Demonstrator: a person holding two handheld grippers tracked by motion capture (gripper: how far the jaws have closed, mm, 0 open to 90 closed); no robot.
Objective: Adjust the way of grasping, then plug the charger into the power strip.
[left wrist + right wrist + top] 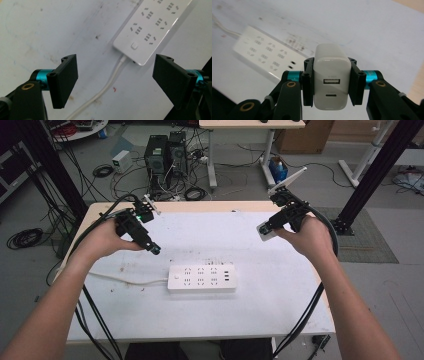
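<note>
We see a white table point(280, 295), scuffed and stained, with a white power strip point(202, 278) lying near its middle, its cord point(125, 280) trailing off to the left. The left gripper point(155, 249) hovers above the surface left of the strip, jaws spread wide with nothing between them. The right gripper point(265, 231) is clamped on a white USB charger point(332, 80), held above the table's far right part. Beyond the table, computer towers point(166, 154) and tangled cables point(195, 193) sit on a grey floor point(390, 285)
</note>
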